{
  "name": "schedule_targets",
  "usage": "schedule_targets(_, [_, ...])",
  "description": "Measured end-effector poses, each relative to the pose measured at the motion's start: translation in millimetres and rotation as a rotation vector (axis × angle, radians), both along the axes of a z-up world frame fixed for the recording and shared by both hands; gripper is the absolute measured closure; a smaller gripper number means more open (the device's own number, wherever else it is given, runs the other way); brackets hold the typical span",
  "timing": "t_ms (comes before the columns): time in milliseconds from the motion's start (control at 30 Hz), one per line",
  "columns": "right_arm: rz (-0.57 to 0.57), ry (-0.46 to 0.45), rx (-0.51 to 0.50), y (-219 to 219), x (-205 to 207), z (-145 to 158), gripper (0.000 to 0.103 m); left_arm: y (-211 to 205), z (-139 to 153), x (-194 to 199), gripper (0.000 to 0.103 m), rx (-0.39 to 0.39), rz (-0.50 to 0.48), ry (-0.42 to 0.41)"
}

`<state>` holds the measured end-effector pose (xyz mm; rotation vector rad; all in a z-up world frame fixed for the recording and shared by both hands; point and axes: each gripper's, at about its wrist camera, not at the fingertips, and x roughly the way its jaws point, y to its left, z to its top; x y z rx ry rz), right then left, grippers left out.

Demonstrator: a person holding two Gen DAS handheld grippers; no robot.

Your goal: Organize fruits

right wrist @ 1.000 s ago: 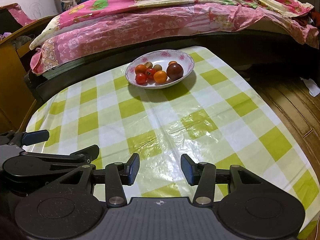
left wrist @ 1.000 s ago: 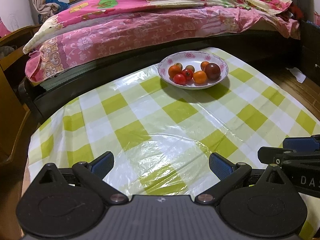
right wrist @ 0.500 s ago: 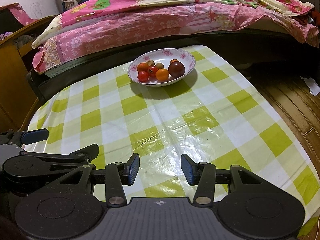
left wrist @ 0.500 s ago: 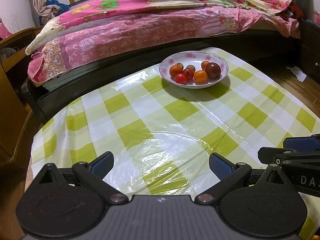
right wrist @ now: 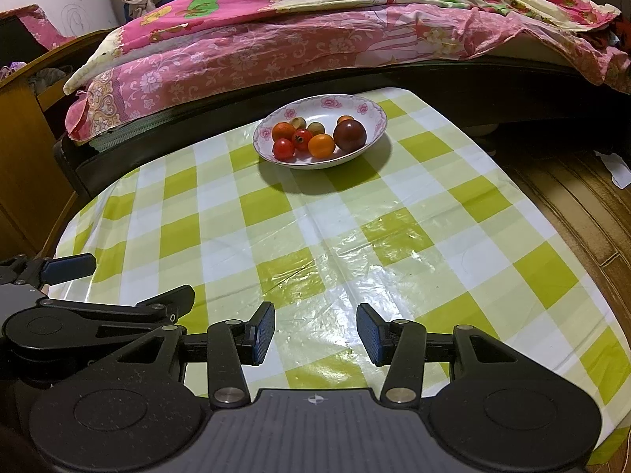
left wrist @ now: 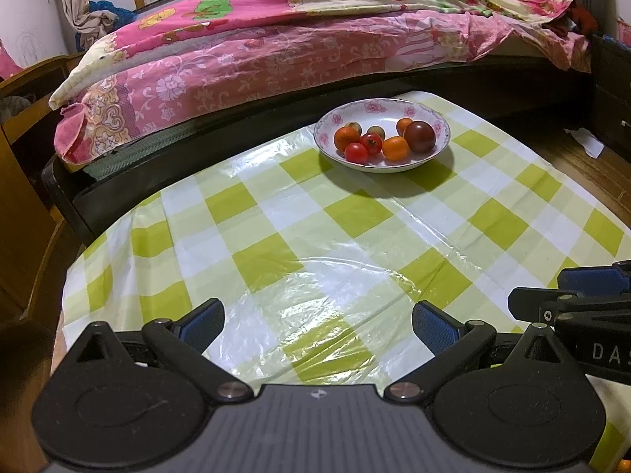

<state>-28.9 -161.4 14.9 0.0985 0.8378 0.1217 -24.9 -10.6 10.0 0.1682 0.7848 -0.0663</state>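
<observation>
A white floral bowl [left wrist: 441,146] [right wrist: 374,116] stands at the far end of the green-checked table [left wrist: 276,236] [right wrist: 414,216]. It holds several small fruits: red tomatoes [left wrist: 357,153] [right wrist: 284,148], orange ones [left wrist: 395,148] [right wrist: 321,145] and a dark plum [left wrist: 420,136] [right wrist: 350,135]. My left gripper [left wrist: 317,325] is open wide and empty above the near table edge. My right gripper [right wrist: 315,333] is open and empty, also near the front edge. Each gripper shows at the side of the other's view.
A bed with pink floral bedding [left wrist: 315,39] [right wrist: 315,31] runs behind the table. Wooden furniture [right wrist: 19,138] stands at the left. Wood floor [right wrist: 572,197] lies to the right, with a scrap of paper [left wrist: 587,144] on it.
Both grippers have drawn back slightly and lifted; the bowl sits a little farther away in both views. Jaw openings are unchanged.
</observation>
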Motion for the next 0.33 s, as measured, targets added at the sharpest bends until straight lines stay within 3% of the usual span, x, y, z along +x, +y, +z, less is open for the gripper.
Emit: schedule_targets(333, [-0.002, 0.0, 0.0, 0.0, 0.3, 0.1, 0.06, 0.1, -0.6, 1.7, 0.0, 0.003, -0.005, 0.015])
